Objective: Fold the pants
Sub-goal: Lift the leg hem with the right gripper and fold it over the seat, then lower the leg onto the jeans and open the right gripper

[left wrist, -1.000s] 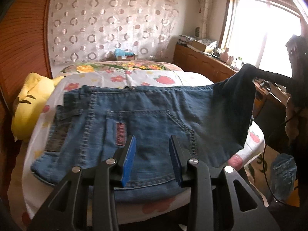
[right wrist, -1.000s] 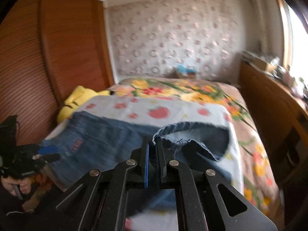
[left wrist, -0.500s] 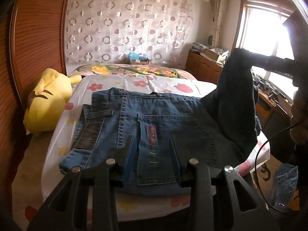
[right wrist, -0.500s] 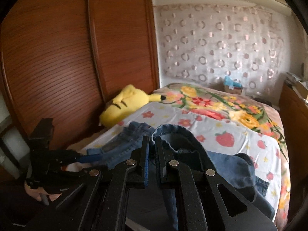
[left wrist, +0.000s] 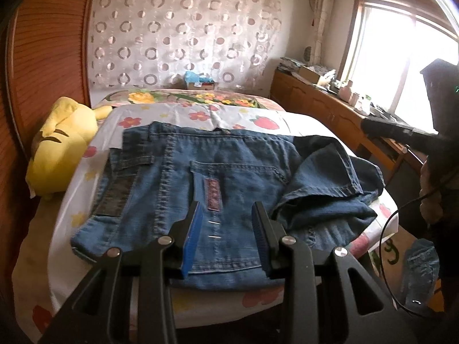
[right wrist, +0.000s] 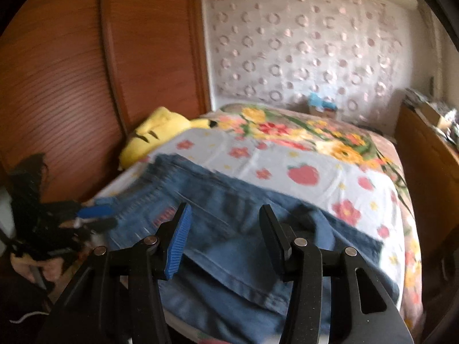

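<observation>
The one pair of denim pants [left wrist: 218, 177] lies on the bed [left wrist: 66, 206], seat and stitched back pocket up. Its leg, held aloft by the right gripper [right wrist: 223, 235] a second ago, now lies dropped in a rumpled heap across the right side of the seat. That gripper's jaws are opening — blue ribbed pads apart, nothing pinched between them. The left gripper [left wrist: 226, 230] hovers over the near hem, jaws parted and empty, as before. Two grippers in all. One soft yellow plush toy [left wrist: 61, 149] rests at the bed's left edge, by the ribbed wooden wardrobe [right wrist: 71, 66].
</observation>
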`<state>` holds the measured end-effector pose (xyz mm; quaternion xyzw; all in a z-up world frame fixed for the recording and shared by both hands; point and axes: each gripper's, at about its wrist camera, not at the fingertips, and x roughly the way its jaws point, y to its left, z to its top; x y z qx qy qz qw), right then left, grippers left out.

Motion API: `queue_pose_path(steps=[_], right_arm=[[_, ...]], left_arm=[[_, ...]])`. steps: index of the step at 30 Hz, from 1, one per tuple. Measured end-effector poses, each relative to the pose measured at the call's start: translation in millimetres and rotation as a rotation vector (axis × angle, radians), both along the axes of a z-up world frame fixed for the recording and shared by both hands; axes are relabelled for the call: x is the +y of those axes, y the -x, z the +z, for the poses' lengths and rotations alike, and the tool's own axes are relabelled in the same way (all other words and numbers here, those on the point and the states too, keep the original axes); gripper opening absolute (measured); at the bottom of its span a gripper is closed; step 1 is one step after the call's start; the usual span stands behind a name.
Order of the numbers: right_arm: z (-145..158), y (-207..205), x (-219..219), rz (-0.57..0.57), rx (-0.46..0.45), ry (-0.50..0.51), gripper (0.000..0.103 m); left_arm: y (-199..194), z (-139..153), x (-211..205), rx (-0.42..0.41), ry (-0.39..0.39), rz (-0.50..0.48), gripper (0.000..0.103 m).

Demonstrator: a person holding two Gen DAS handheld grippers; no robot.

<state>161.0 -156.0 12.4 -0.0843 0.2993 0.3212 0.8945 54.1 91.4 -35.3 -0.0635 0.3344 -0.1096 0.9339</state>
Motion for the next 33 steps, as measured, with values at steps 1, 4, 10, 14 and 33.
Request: queue_pose_path(steps=[1,4,10,14,33], right_arm=[[-8,-2,-9,-0.018,0.014,0.005,0.05],[-26,-5,-28,-0.058,0.051,0.018,0.05],[-57,-12,-55,-0.118,0.122,0.019,0.052],[-71,-13,-63,-0.131,0.151,0.02,0.058],[-108,-31,-73,-0.131,0.256,-0.007,0.058]], left_arm=[[0,-1,-3,0.003,0.001,-0.009,0.034],[-4,-5,-14,0.014,0.003,-0.043,0.034],[-19,-15,-40,0.05,0.015,-0.131,0.034],[-28,-20,-55,0.061,0.008,-0.176,0.034],[-56,-42,-84,0.098,-0.056,-0.244,0.023]])
